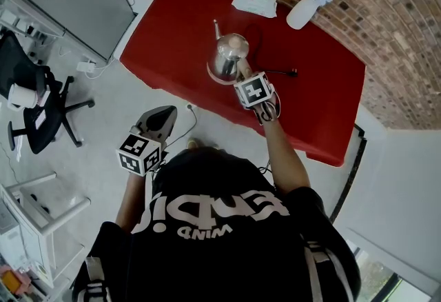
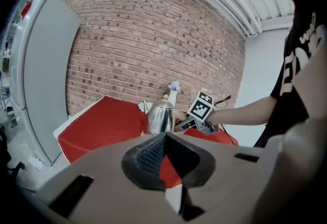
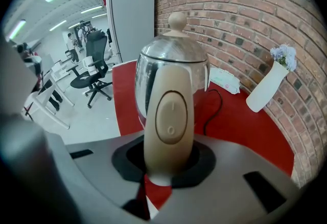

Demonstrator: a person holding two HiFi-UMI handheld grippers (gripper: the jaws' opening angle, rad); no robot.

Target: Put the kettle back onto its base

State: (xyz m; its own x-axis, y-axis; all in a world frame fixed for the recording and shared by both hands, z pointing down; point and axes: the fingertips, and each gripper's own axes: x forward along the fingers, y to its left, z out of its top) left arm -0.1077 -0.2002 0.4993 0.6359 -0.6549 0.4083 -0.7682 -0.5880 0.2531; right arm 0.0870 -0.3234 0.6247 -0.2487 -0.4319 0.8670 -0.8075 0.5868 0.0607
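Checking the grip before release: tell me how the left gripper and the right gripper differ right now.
The right gripper is clamped on the handle of the kettle; the left gripper is shut on nothing. The right gripper reaches over the red table; the left gripper hangs beyond the table's edge, above the floor. Both have closed jaws.
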